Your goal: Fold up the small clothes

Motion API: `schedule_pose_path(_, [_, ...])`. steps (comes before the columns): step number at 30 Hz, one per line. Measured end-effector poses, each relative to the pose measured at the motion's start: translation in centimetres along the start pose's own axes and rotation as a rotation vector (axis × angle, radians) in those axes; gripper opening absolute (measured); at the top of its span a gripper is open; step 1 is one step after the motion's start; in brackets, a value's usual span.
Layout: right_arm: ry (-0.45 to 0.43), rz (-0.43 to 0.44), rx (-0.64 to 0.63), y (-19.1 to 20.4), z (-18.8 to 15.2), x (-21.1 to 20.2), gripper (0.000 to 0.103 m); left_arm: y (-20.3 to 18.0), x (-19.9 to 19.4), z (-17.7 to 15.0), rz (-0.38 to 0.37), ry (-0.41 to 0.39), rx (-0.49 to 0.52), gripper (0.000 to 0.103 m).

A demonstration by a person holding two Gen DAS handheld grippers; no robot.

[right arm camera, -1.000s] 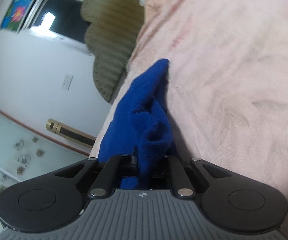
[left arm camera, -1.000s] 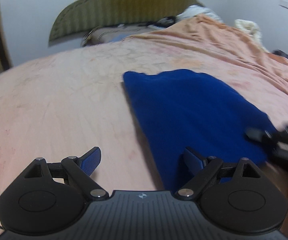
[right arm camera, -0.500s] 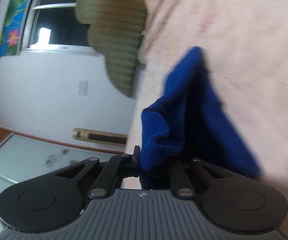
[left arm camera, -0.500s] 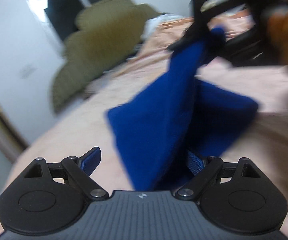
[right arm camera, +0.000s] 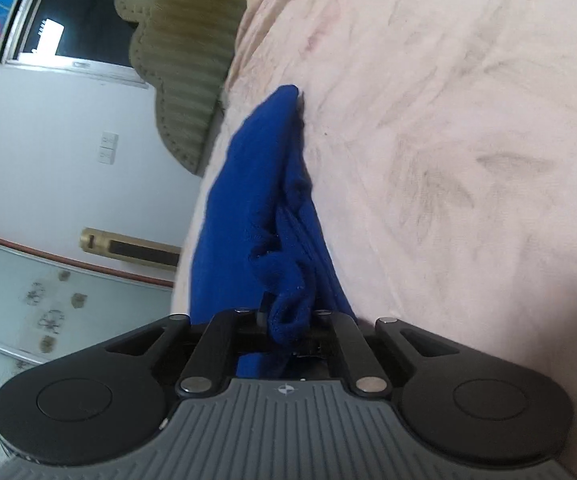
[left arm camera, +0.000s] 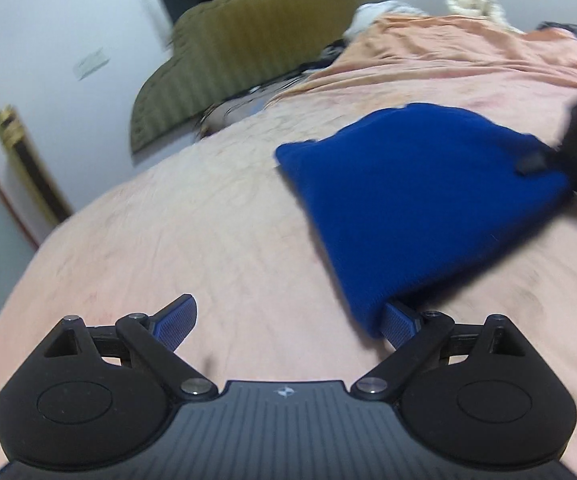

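The deep blue knitted garment (left arm camera: 420, 196) was lying folded over on the pale pink bedspread (left arm camera: 208, 220), ahead and to the right of the left gripper (left arm camera: 288, 322). That gripper's jaws, which had just been opening, stood wide, with only the garment's near corner draped over the right finger. The right gripper (right arm camera: 288, 326) was pinched narrowly on a bunched edge of the cloth, its jaws just loosening. For a neat fold, that edge would best be laid flush before being released.
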State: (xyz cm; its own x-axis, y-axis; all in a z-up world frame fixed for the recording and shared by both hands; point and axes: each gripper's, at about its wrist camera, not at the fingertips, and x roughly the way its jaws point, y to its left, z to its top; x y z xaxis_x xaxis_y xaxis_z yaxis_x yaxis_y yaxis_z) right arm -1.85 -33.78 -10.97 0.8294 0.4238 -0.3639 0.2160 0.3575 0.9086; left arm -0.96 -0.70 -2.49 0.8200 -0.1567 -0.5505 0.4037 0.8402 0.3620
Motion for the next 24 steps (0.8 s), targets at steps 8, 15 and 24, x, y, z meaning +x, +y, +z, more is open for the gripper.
schedule_pose_path(8, [0.036, 0.012, -0.150, 2.2, 2.5, 0.8, 0.039, 4.2, -0.1, 4.0, -0.172, -0.035, -0.237, 0.096])
schedule_pose_path(15, [0.028, 0.006, -0.214, 4.0, 5.6, 2.6, 0.053, 3.3, 6.5, 9.8, -0.138, -0.033, -0.285, 0.096])
schedule_pose_path(24, [-0.034, -0.196, -0.494, 7.2, 6.9, 6.4, 0.013, 1.4, 14.6, 10.1, 0.005, 0.080, -0.294, 0.097])
